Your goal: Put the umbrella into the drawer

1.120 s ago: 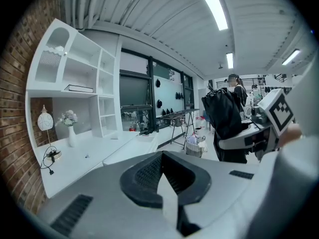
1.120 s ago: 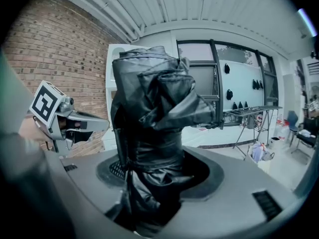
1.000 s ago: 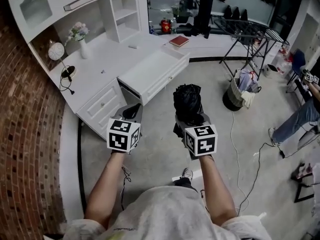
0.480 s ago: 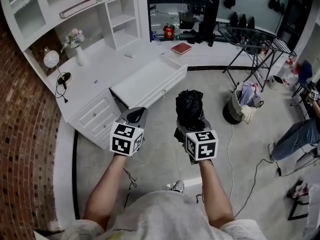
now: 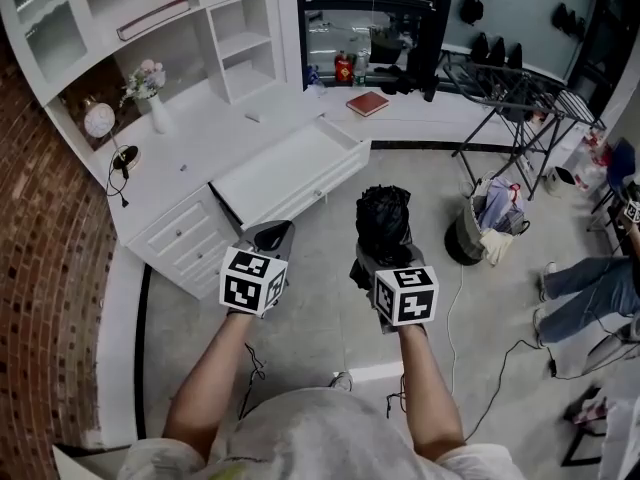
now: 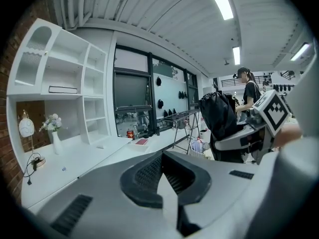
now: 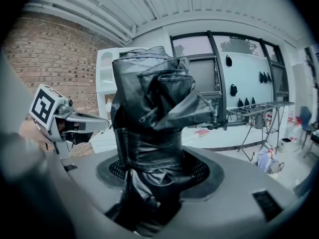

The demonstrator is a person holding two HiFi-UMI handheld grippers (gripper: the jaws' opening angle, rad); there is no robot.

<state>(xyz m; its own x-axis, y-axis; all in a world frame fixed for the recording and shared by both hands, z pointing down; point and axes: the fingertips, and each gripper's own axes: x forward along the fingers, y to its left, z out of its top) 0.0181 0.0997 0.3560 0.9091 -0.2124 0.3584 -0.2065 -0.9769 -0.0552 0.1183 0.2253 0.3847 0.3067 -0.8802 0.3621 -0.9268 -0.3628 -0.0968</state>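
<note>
A folded black umbrella [image 5: 383, 218] stands upright in the right gripper [image 5: 384, 256]. The jaws are spread wide but clamped on the bundle's lower half. It hangs over the floor [image 5: 320, 318], well short of the pulled-out white drawer [image 5: 290, 168] ahead & to the left. The left gripper [image 5: 271, 236], just beside, has its jaws together w/ nothing between them.

The umbrella looks light. It is prob. soft, slick cloth over a stiff shaft & ribs, so the loose top folds will likely squash or slide under pressure. The banded middle, where the cloth is wrapped tight, seems the firmest place to grip. It will prob. need tipping flat, since the drawer looks long but shallow.

The drawer juts from a white desk [image 5: 190, 153] set against a brick wall [image 5: 50, 268], w/ shelves [image 5: 150, 8] above. The floor is bare grey concrete w/ cables trailing at right. A drying rack [image 5: 510, 83] & a laundry basket [image 5: 480, 223] stand well apart, on the far side from the desk.
</note>
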